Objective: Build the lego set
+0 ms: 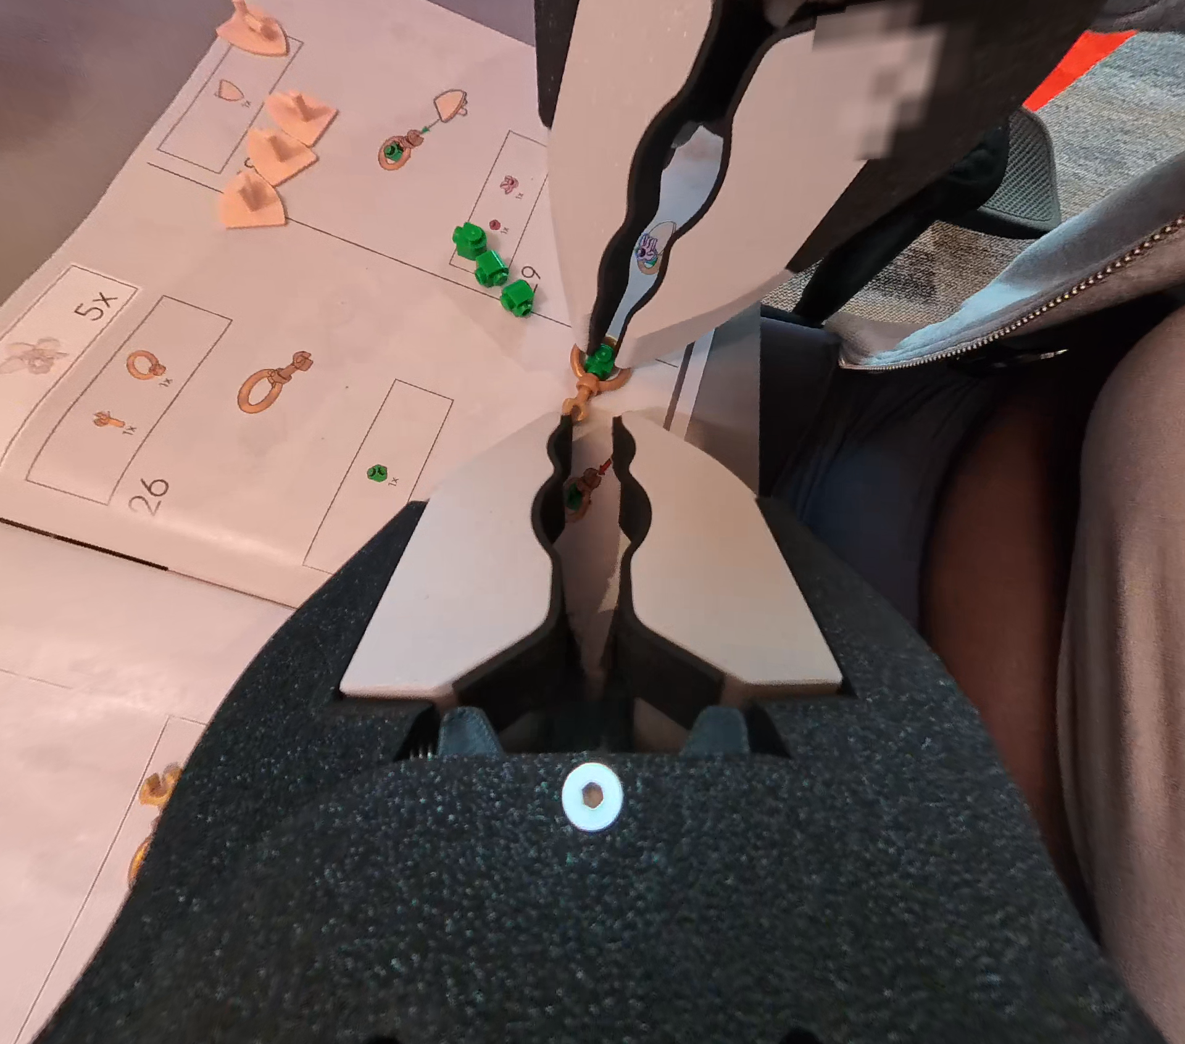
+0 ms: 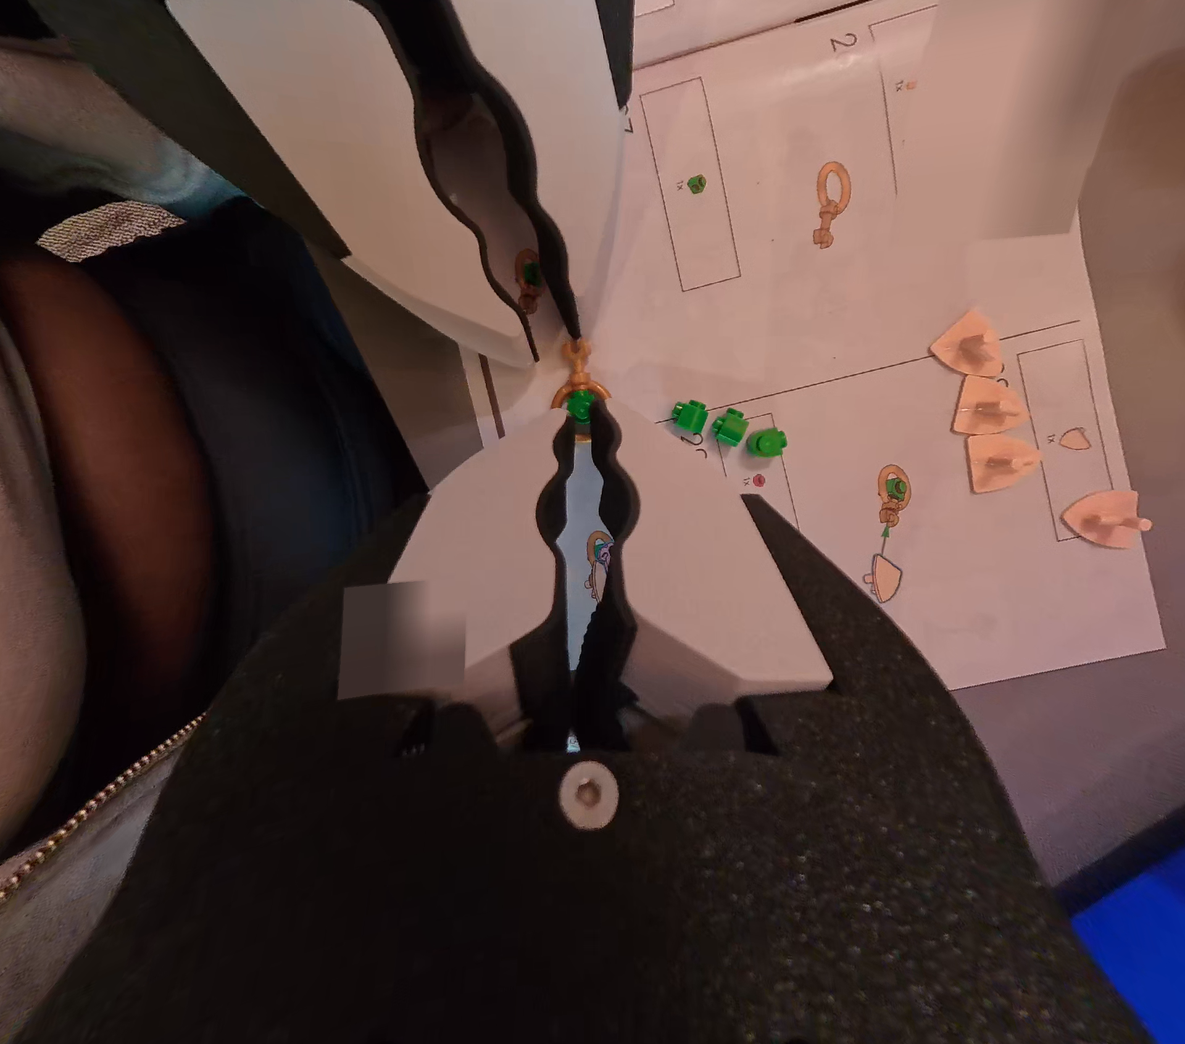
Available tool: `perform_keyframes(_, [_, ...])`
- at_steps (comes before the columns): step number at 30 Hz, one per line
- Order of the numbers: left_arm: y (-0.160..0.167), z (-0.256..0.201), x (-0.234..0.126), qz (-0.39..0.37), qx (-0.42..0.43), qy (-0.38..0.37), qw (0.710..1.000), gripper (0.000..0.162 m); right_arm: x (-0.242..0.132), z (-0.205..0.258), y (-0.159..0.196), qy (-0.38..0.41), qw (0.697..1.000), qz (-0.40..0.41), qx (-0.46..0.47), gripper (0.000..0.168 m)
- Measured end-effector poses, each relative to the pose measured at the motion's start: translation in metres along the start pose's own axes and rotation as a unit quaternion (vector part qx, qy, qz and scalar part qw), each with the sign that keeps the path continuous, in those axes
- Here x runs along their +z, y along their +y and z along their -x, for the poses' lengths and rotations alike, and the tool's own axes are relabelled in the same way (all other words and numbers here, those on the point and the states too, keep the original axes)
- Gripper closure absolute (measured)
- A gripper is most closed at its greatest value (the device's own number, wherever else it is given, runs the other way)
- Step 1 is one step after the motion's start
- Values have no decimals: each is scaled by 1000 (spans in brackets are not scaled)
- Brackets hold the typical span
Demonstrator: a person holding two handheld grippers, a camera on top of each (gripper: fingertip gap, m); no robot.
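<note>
Fingertips of the left gripper point(image 1: 585, 416) pinch the small clip end of the gold ring piece point(image 1: 587, 382), and those of the right gripper point(image 2: 580, 418), coming from the opposite side, are closed on the green stud brick point(image 2: 578, 405) sitting in the ring's loop. Both tools meet just above the open instruction booklet point(image 1: 308, 321), near the table edge by the person's lap. My reading is that the green brick is being seated in the ring. To do it well, the ring should be kept square to the push and pressed straight along the stud axis, with the left grip firm enough that the thin clip does not twist out; whether the brick is fully home cannot be told. Just beyond lie three spare green bricks point(image 1: 490, 269) in a row on the page, and farther off four pale pink petal pieces point(image 1: 269, 128), probably wanted next.
</note>
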State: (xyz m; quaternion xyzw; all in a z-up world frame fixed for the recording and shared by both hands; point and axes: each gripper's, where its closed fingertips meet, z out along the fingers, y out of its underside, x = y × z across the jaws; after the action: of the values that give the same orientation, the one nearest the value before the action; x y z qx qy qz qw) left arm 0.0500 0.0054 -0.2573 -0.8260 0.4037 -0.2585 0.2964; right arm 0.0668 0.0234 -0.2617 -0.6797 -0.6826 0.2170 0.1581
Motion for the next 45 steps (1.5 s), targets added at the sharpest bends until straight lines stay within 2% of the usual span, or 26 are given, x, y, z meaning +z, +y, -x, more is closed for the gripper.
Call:
perform_keyframes(22, [-1, 5, 2, -21, -47, -71, 996, 157, 1, 1, -1, 40, 999, -20, 26, 163])
perform_keyframes(45, [-2, 5, 2, -13, -67, -58, 996, 158, 2, 2, -3, 27, 999, -38, 18, 163])
